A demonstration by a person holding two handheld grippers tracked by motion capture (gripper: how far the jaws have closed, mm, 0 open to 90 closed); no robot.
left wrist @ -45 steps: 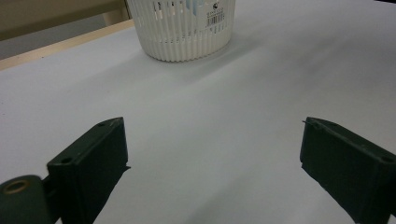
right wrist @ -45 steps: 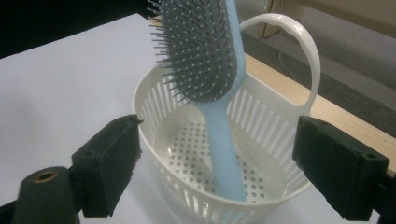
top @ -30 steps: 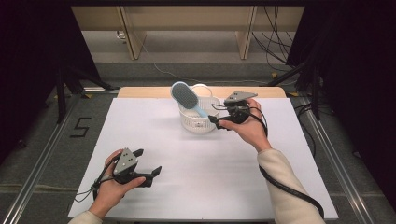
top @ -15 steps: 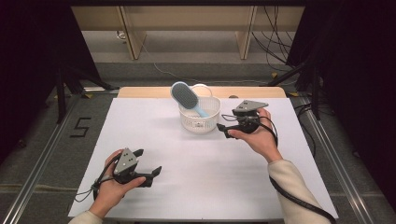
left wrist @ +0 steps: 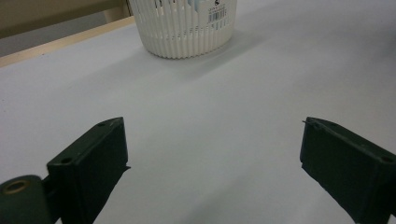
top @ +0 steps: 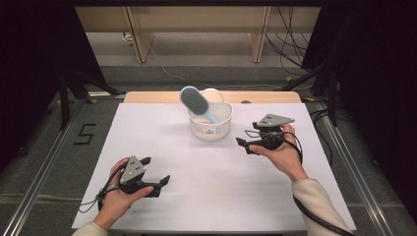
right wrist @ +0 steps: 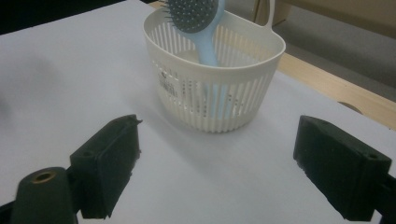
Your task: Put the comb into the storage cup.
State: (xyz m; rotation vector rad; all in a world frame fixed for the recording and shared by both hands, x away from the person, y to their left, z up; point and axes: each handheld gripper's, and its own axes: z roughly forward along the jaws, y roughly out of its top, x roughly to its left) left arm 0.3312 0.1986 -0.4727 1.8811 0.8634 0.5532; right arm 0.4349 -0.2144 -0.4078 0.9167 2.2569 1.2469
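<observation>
— Ahead of the right gripper (top: 244, 144), what stands past its jaws?

— Straight beyond them sits the white basket (right wrist: 212, 70), near but apart from both tips. The hairbrush (right wrist: 196, 21) stands in it, handle down, its grey bristled head rising above the rim and leaning toward the left jaw's side.

— And how do those jaws stand?

— They are spread wide with nothing between them, only the white table (right wrist: 70, 79) below.

— What about the left gripper (top: 155, 174)?

— Its jaws are spread wide too and hold nothing. Farther off ahead of them, toward the left jaw's side, the basket's (left wrist: 184, 25) ribbed wall shows with a barcode label on it, well apart from the tips.

— Do the two grippers come close?

— No. From the high view each sits in a hand, well apart, with the basket (top: 210, 120) beyond the right one's jaws.
</observation>
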